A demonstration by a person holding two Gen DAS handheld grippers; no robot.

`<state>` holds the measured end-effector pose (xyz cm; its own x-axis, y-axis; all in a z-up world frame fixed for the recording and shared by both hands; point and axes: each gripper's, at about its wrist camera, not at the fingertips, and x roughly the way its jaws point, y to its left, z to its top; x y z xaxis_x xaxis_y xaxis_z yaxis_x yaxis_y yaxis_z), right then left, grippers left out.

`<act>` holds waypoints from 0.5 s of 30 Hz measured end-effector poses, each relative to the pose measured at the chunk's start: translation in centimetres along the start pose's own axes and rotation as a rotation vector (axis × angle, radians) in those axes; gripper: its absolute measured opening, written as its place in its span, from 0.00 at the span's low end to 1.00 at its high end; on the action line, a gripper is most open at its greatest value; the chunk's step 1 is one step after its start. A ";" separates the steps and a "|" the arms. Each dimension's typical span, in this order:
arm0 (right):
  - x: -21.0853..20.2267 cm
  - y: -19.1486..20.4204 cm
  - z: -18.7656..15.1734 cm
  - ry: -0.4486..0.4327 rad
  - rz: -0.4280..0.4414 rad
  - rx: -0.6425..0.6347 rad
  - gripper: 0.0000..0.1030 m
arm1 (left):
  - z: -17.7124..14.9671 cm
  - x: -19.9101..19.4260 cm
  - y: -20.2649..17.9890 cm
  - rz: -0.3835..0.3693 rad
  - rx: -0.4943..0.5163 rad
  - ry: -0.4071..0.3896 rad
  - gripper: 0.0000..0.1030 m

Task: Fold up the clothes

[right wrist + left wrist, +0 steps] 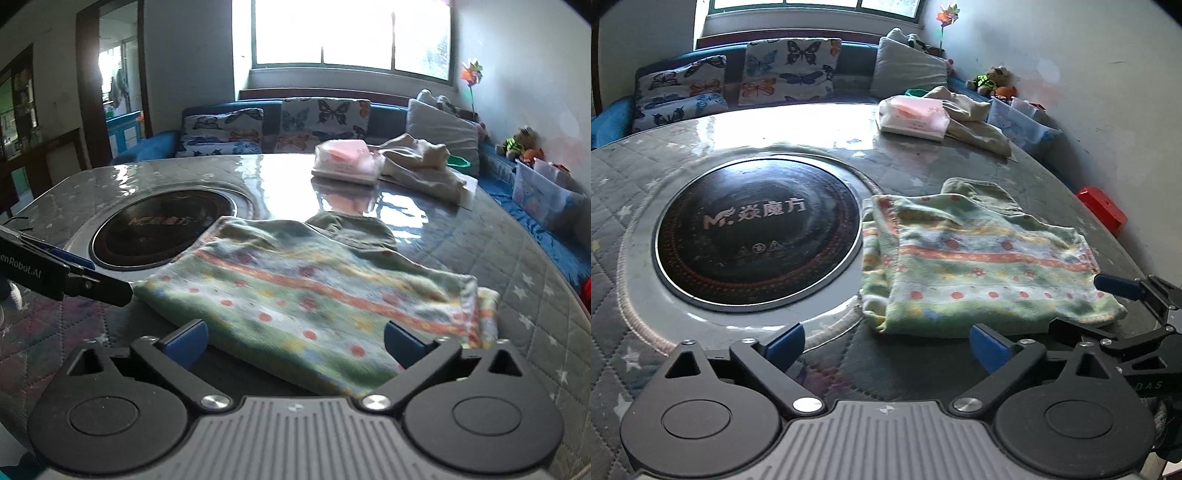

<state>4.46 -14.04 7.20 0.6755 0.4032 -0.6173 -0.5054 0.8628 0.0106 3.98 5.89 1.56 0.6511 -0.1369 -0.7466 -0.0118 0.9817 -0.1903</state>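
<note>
A folded green garment with orange stripes and dots [975, 262] lies flat on the quilted table, right of the round cooktop; it also shows in the right wrist view [314, 295]. My left gripper [886, 347] is open and empty, just short of the garment's near edge. My right gripper [295, 341] is open, its jaws spread over the garment's near edge without pinching it. The right gripper shows in the left wrist view [1126, 306] at the garment's right corner. The left gripper shows in the right wrist view [74, 269] at the garment's left corner.
A black round cooktop [757, 229] is set into the table. A beige cloth [975, 114] and a pink-white packet [916, 118] lie at the far side. A sofa with butterfly cushions [786, 70] stands behind. A red box [1102, 206] is off the table's right edge.
</note>
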 end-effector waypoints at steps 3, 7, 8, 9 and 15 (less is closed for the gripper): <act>0.2 0.3 0.2 -0.002 0.000 -0.006 1.00 | -0.2 -0.1 0.2 0.027 -0.001 -0.001 0.99; 0.6 0.8 0.5 -0.002 0.017 0.002 1.00 | -0.7 -0.5 0.8 0.051 -0.020 -0.012 1.00; 0.8 0.9 0.5 -0.002 0.019 -0.004 1.00 | -0.8 -0.6 0.9 0.059 -0.026 -0.015 1.00; 0.9 1.1 0.5 -0.004 0.019 -0.010 1.00 | -0.9 -0.7 1.0 0.065 -0.030 -0.017 1.00; 1.8 1.6 0.4 0.009 0.011 -0.018 1.00 | -1.2 -0.9 2.0 0.102 -0.060 -0.023 1.00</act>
<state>5.13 -11.81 6.40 0.6650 0.4097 -0.6244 -0.5226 0.8526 0.0029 2.46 7.77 1.10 0.6615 -0.0328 -0.7493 -0.1235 0.9806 -0.1520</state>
